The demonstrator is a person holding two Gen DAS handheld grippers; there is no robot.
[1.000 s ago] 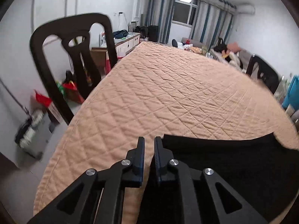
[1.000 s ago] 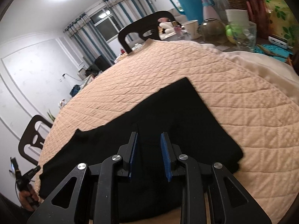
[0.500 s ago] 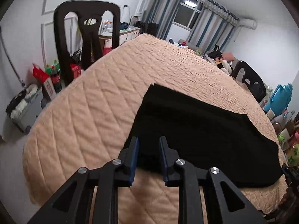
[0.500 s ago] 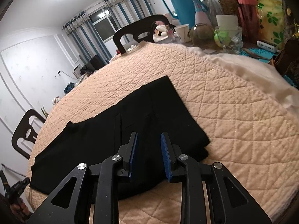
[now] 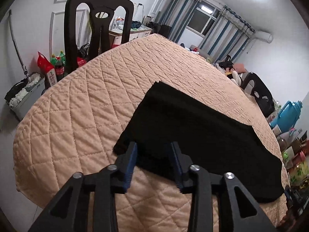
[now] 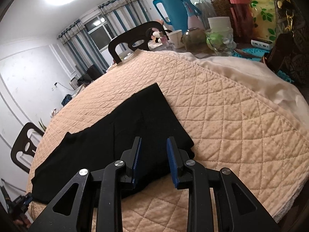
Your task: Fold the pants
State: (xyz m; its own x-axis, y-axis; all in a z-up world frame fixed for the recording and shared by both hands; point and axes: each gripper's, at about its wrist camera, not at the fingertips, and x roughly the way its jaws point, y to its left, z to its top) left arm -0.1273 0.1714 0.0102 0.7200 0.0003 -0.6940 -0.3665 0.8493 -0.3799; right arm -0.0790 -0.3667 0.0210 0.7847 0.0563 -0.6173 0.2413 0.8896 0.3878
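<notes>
The right gripper (image 6: 153, 147) is hovering with its 2 blue-padded jaws standing apart over the near right corner of the black pants (image 6: 123, 135), no cloth pressed between the pads. The pants are lying flat and stretched leftward across the peach quilted cover (image 6: 222, 119), where the left gripper (image 6: 21, 203) is showing dimly at the far end. Behind the cover, a black chair (image 6: 135, 38), a blue thermos jug (image 6: 173, 5) and a glass bowl (image 6: 220, 38) are standing.

I see matt black cloth pants (image 5: 193, 133) lying on a peach quilted fabric cover (image 5: 81, 116), stitched in diamonds.
</notes>
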